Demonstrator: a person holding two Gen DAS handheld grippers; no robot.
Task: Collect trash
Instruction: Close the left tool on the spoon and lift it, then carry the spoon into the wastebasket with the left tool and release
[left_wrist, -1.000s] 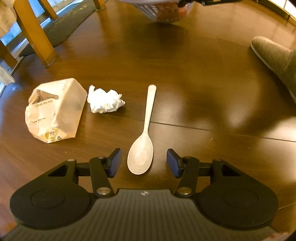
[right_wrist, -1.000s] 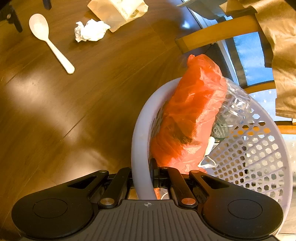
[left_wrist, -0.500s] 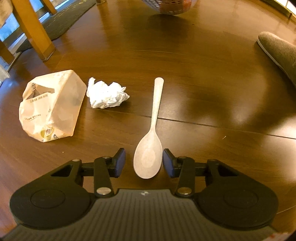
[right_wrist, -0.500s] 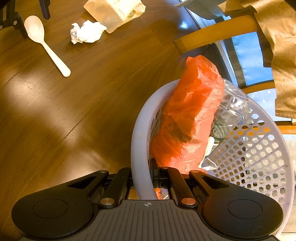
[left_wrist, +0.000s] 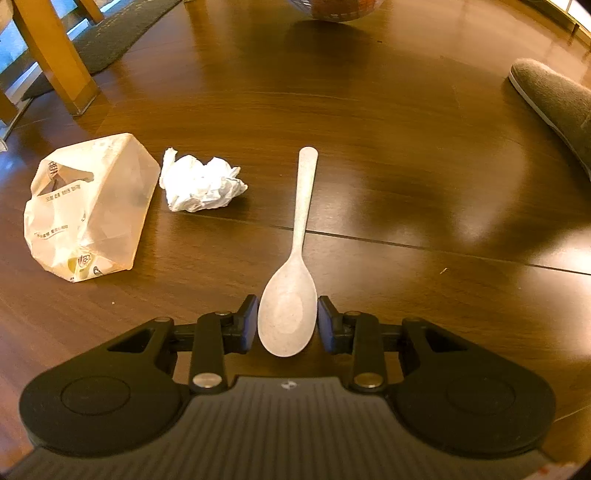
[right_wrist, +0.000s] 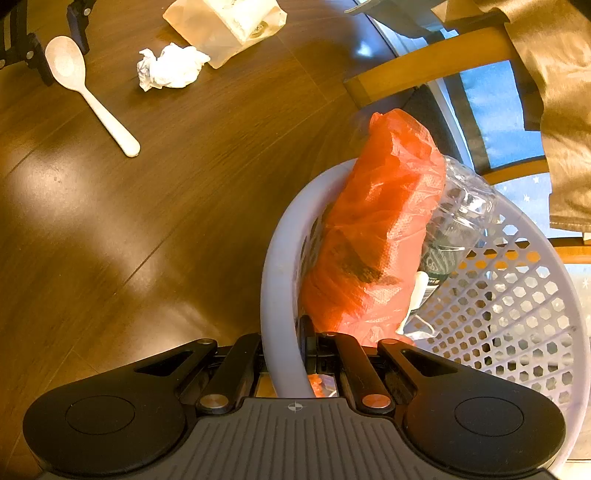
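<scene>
My left tongs (left_wrist: 287, 325) have narrowed around the spoon (left_wrist: 291, 291) bowl, nearly touching, on the floor (left_wrist: 369, 147) mid-plank; grasp is imminent. My right tongs (right_wrist: 282, 363) stay clamped on the basket (right_wrist: 280, 258) rim.

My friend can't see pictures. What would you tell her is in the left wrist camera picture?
A black gripper has its two fingers on either side of a pale spoon lying on a dark wooden floor. Left of the spoon lie a crumpled tissue and a paper bag.
</scene>
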